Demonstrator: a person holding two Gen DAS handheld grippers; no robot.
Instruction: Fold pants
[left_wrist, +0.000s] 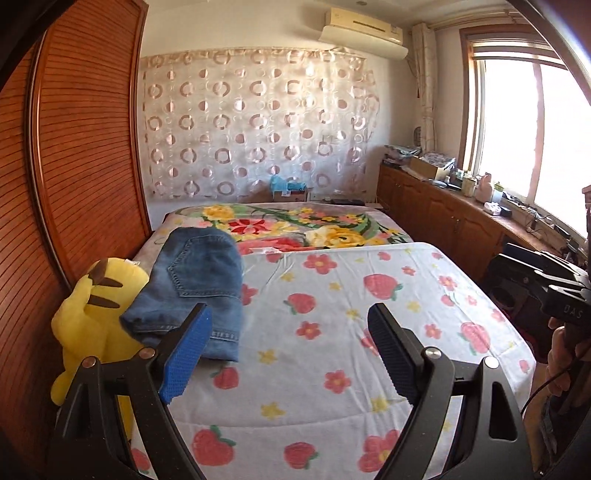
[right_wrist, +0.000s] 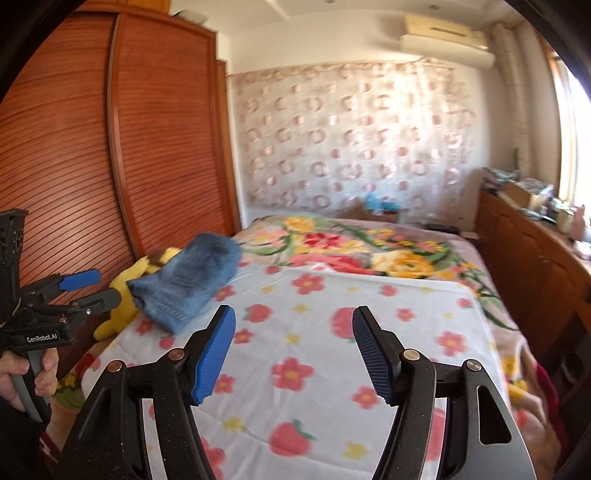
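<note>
Bed (left_wrist: 369, 295), folded jeans (left_wrist: 195, 280) by plush (left_wrist: 92, 314)

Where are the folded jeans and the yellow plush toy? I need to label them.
folded jeans (left_wrist: 192, 280), left wrist view, on the back pocket.
yellow plush toy (left_wrist: 88, 325), left wrist view, on its body beside the jeans.

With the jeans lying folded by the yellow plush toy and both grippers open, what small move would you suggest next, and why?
Probably none beyond drawing both grippers back. The jeans already lie as a compact folded bundle on the strawberry sheet, leaning against the yellow plush toy. The left gripper and right gripper are both open, with nothing between their pads, so the fold looks finished.
</note>
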